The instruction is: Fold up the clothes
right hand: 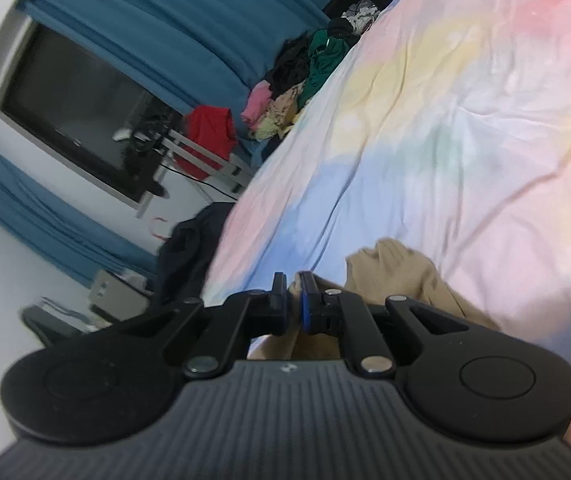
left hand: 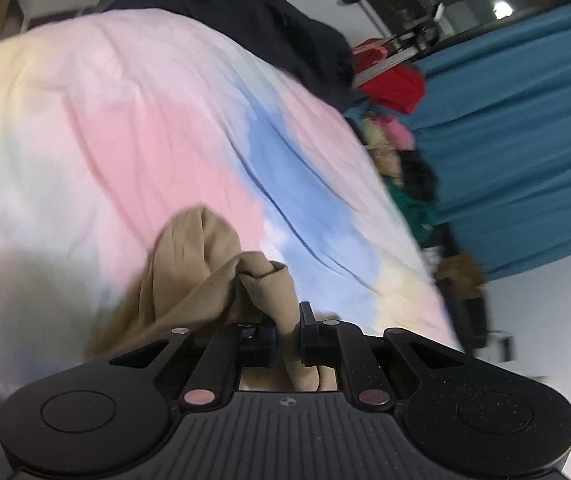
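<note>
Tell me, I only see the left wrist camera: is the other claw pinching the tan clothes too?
Observer: Yes, the right claw is shut on an edge of the same soft tan fabric garment.
Child: Is there anything on the floor on that side?
Observer: A dark navy heap of cloth hangs off the edge of the pastel tie-dye bedspread there.
Child: Anything else down low?
Observer: A small grey box sits by the white wall, below the blue pleated curtain.
</note>
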